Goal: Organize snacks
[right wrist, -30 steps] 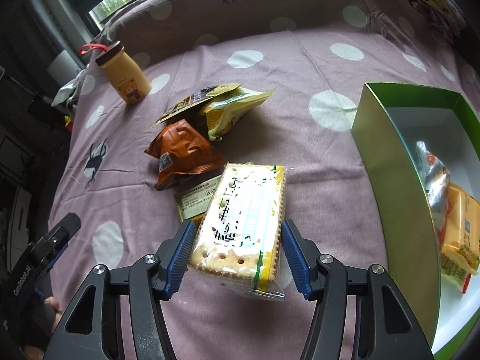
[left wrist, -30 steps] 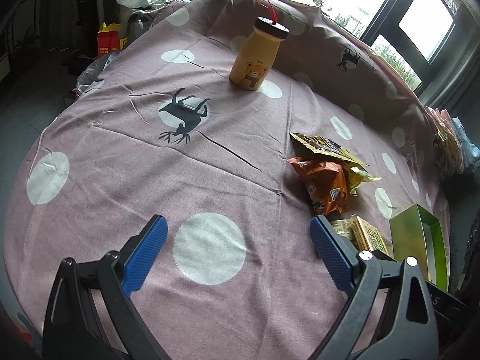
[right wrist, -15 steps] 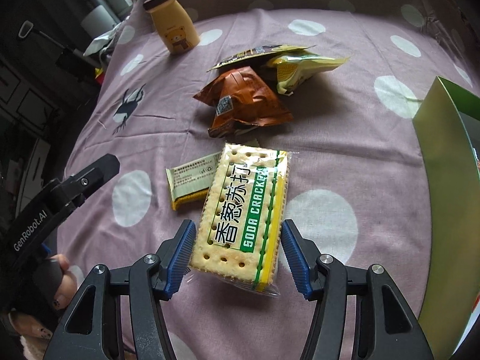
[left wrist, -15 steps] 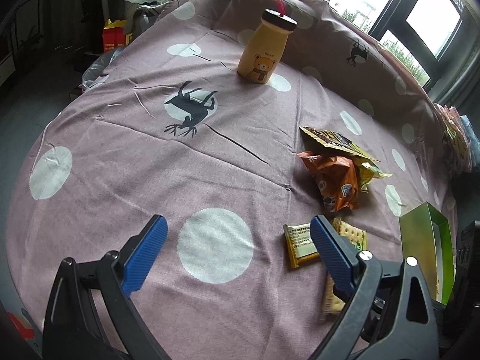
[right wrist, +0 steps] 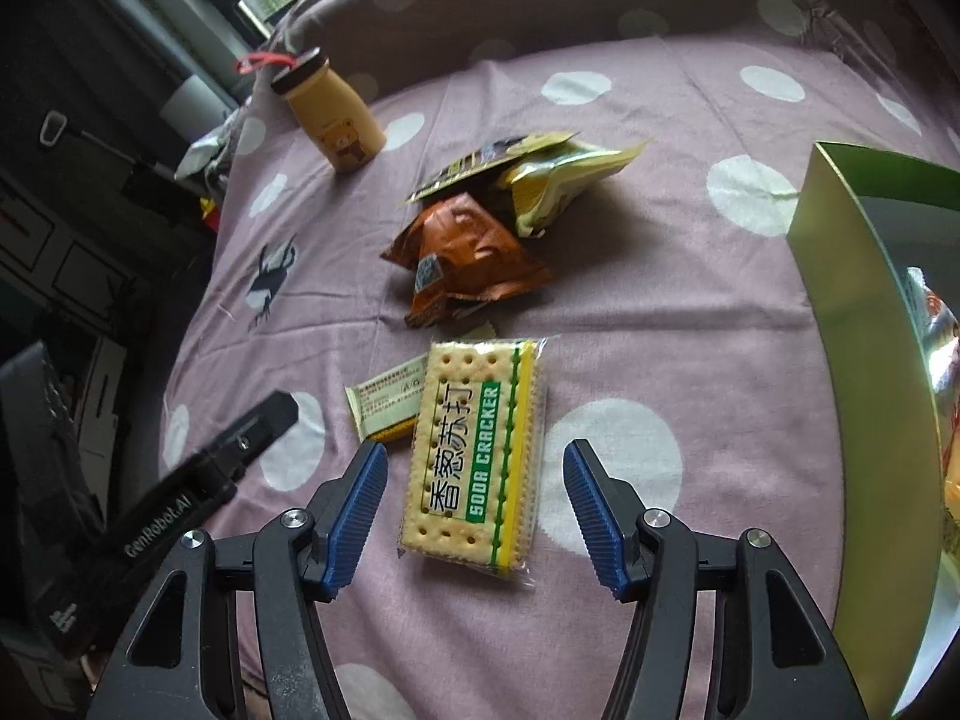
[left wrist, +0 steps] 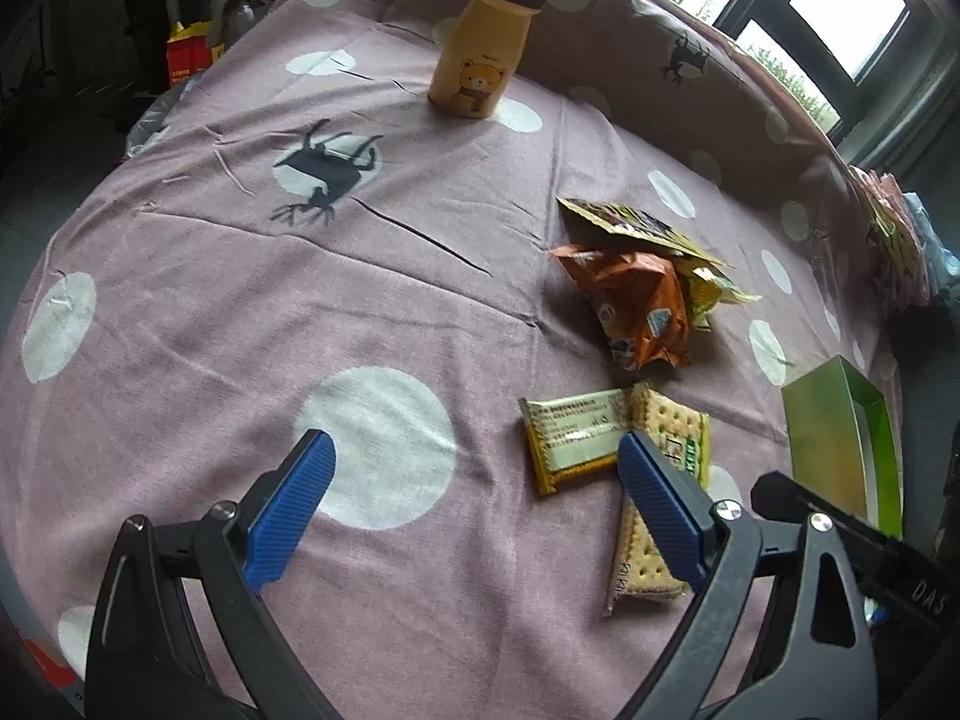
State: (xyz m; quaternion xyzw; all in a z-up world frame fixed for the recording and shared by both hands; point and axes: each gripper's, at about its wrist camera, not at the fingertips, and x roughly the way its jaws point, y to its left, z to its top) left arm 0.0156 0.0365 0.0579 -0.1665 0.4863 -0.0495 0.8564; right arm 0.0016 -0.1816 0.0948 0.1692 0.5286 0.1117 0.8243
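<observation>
One second ago gripped, the cracker pack now lies free between the opening right tool.

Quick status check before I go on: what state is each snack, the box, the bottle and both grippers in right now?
Soda cracker pack: flat on the cloth, between opening jaws, pads clear.
Yellow bar: flat, partly under the crackers.
Orange bag: crumpled, lying loose.
Yellow-green bag: lying beside it.
Green box: open, holding snacks.
Bear bottle: upright, capped.
Right gripper: opening.
Left gripper: open, empty.
</observation>
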